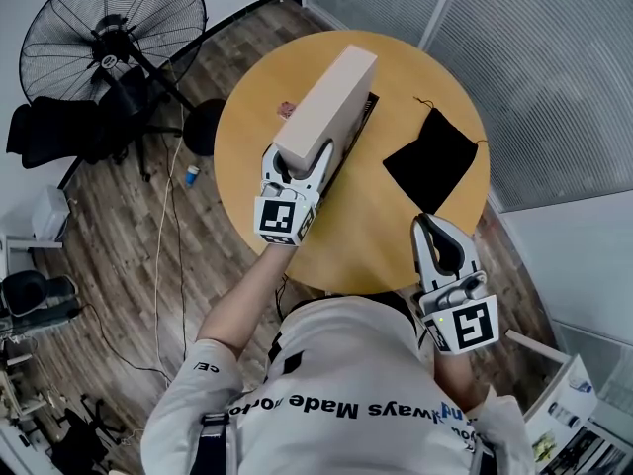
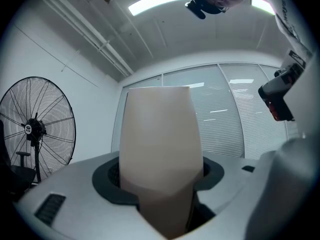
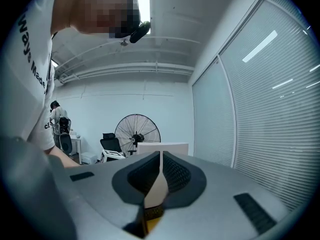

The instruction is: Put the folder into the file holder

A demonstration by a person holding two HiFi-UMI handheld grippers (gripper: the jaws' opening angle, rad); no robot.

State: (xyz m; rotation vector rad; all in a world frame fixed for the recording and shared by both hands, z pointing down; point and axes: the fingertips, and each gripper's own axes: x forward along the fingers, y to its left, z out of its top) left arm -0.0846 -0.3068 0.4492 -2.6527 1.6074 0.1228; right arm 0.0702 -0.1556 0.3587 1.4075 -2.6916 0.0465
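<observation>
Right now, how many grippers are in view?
2. The left gripper grips the beige folder over the round table; the right gripper, shut and empty, is at the table's near edge.

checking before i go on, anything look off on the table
Nothing spilled or damaged. The left gripper holds the folder on edge by the dark file holder; a black pouch lies loose nearby, its cord trailing.
</observation>
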